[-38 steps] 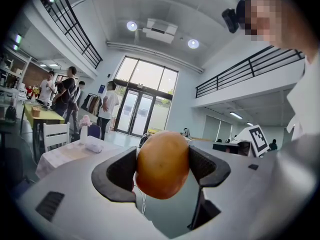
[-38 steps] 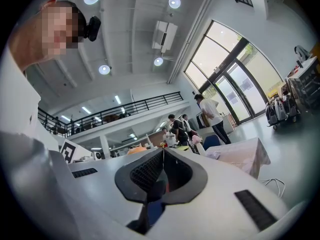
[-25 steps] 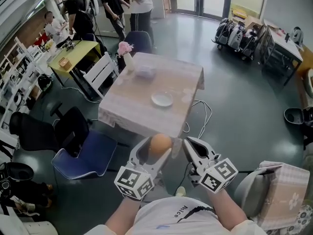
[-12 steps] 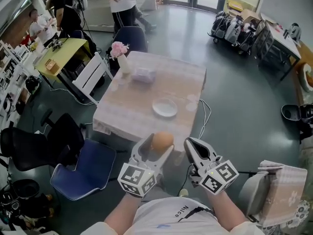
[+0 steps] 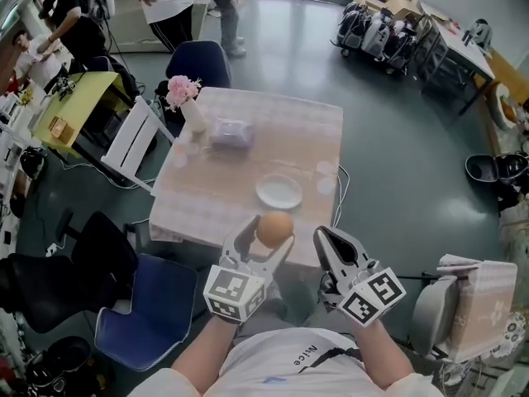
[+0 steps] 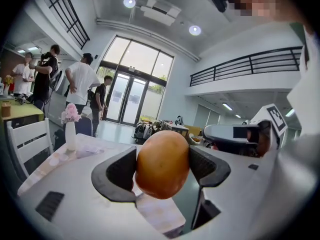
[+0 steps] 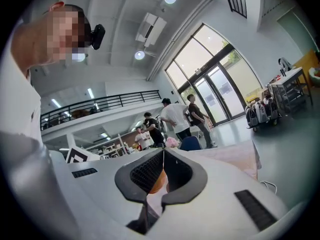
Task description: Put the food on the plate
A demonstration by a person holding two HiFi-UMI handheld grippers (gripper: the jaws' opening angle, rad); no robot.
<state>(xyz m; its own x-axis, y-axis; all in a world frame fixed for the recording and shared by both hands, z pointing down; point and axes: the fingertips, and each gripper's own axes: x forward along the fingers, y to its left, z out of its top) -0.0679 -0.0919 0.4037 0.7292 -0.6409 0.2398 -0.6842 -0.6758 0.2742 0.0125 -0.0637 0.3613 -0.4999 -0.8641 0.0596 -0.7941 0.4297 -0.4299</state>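
An orange-brown, egg-shaped piece of food [image 5: 274, 227] [image 6: 162, 164] is clamped between the jaws of my left gripper [image 5: 263, 240] [image 6: 162, 166], held in the air in front of the table's near edge. A white plate [image 5: 279, 192] lies empty on the near right part of the table [image 5: 227, 180], a little beyond the food. My right gripper [image 5: 328, 246] [image 7: 162, 176] hovers beside the left one, jaws pressed together with nothing between them. In the right gripper view the food [image 7: 156, 182] shows behind the jaws.
A vase of pink flowers [image 5: 187, 104] and a clear packet [image 5: 230, 132] stand at the table's far side. A blue chair [image 5: 157, 317] is at the near left, a white chair [image 5: 132, 143] on the left side. People stand by the doors.
I have come closer to the table: it and the plate have slid toward me in the head view. Both grippers keep their pose, the left still holding the food.
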